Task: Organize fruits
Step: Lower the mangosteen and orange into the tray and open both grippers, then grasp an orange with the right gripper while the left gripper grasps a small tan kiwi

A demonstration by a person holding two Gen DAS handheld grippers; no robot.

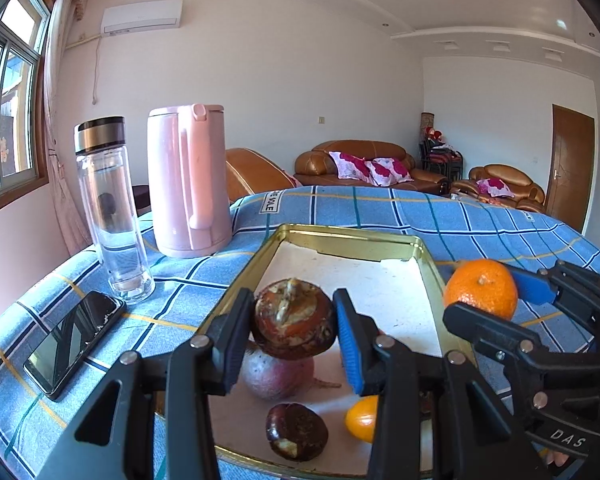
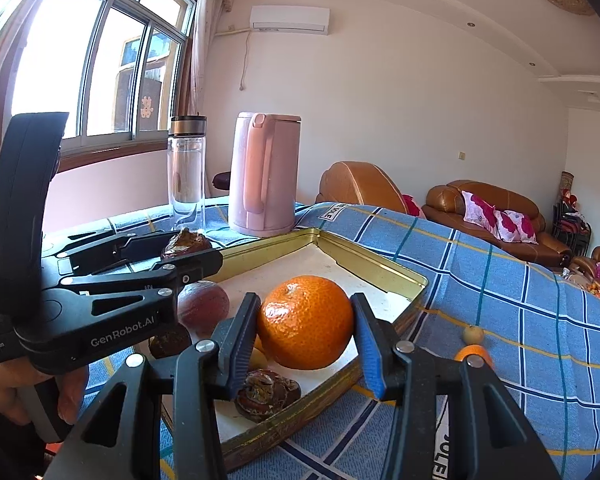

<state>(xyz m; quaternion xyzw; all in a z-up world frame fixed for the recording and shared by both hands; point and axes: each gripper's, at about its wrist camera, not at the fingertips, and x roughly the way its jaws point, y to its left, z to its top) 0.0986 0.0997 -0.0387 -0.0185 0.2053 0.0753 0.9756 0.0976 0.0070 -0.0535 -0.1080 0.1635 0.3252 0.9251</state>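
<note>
The right hand-held gripper [image 2: 306, 328] pinches a tangerine [image 2: 306, 322]; the left hand-held gripper [image 1: 294, 320] pinches a brown fruit [image 1: 294, 318].

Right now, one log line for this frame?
left gripper: shut on brown fruit, above tray | right gripper: shut on orange, at tray edge

Daylight enters through the window [image 2: 100, 64], which is overexposed to white in the right wrist view. The room is bright and colours are saturated. Fisheye distortion bends walls and ceiling; corners vignette to black. The tray [image 1: 380, 240] rim shows glare. Focus is sharp.
</note>
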